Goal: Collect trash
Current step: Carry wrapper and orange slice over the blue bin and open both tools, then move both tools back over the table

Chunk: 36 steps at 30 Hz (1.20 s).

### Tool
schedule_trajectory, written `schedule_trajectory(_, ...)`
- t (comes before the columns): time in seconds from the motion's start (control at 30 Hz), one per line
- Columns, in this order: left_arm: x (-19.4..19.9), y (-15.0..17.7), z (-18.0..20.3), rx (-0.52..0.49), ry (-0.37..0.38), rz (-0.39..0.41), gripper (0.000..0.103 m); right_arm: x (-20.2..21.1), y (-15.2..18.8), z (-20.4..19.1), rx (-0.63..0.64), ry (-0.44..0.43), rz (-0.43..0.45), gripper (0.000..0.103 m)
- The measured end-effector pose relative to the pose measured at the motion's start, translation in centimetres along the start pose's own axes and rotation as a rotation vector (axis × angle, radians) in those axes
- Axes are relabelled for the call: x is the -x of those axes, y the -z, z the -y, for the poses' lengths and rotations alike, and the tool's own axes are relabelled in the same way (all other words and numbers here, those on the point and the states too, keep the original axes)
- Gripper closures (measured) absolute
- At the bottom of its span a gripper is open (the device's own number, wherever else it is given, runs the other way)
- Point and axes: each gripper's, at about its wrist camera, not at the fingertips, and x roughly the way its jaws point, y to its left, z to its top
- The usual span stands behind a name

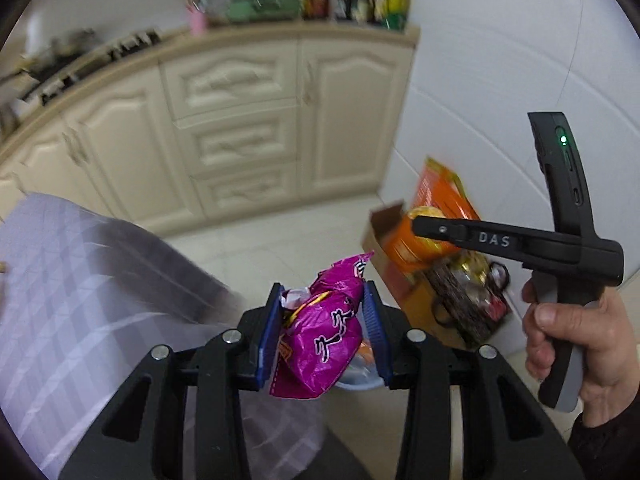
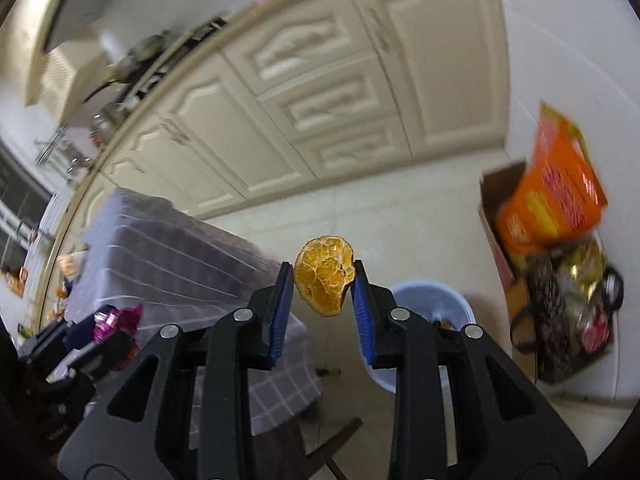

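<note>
Your left gripper [image 1: 324, 332] has its fingers clenched on a crumpled magenta snack wrapper [image 1: 320, 336], squeezed across its middle so the loose foil cannot slip, and it hangs tilted downward over the floor. Just behind the wrapper the rim of a pale blue bin [image 1: 356, 384] peeks out, which is likely why you carry it at this angle: the trash sits almost above its destination. Your right gripper [image 2: 322, 284] grasps an orange peel [image 2: 325, 280] near the fingertips, by its edges, keeping the piece well forward for a clean drop. In that view the blue bin [image 2: 432, 300] stands on the floor just beside the fingers, next to the surface covered with a checked cloth [image 2: 176, 248]. A cardboard box [image 2: 496, 208] of packaging stands near the wall, apart from the bin.
</note>
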Motion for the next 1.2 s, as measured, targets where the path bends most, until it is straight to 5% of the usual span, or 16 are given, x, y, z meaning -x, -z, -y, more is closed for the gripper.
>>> schedule_trajectory(0.23, -9.1, 0.2, 2.3, 0.008, 0.057, -0.189, 0.064, -3.3, 0.7, 4.3, -0.101, 0.011, -0.066, 0.074)
schedule_trajectory(0.4, -13.3, -0.3, 2.7, 0.028, 0.112, -0.256, 0.063, -4.5, 0.2, 5.7, -0.152, 0.001, -0.090, 0.071)
schedule_trajectory(0.43, -14.0, -0.5, 2.6, 0.034, 0.119, -0.264, 0.060, -4.7, 0.1, 5.9, -0.167, 0.005, -0.093, 0.058)
schedule_trajectory(0.47, -14.7, -0.6, 2.4, 0.042, 0.110, -0.270, 0.045, -4.8, 0.1, 6.2, -0.179, 0.014, -0.095, 0.046)
schedule_trajectory(0.5, -14.8, -0.7, 2.1, 0.049, 0.100, -0.264, 0.035, -4.7, 0.0, 6.2, -0.183, 0.021, -0.091, 0.032)
schedule_trajectory(0.53, -14.8, -0.8, 1.8, 0.059, 0.084, -0.245, 0.021, -4.6, 0.0, 6.3, -0.187, 0.021, -0.086, 0.030)
schedule_trajectory(0.73, -12.8, -1.1, 1.6, 0.062, 0.038, -0.185, 0.015, -3.8, 0.2, 7.3, -0.228, 0.037, -0.050, 0.007)
schedule_trajectory(1.2, -5.7, -2.4, 0.4, 0.104, -0.002, -0.025, 0.011, -1.3, -0.6, 3.8, -0.172, 0.055, -0.001, 0.006)
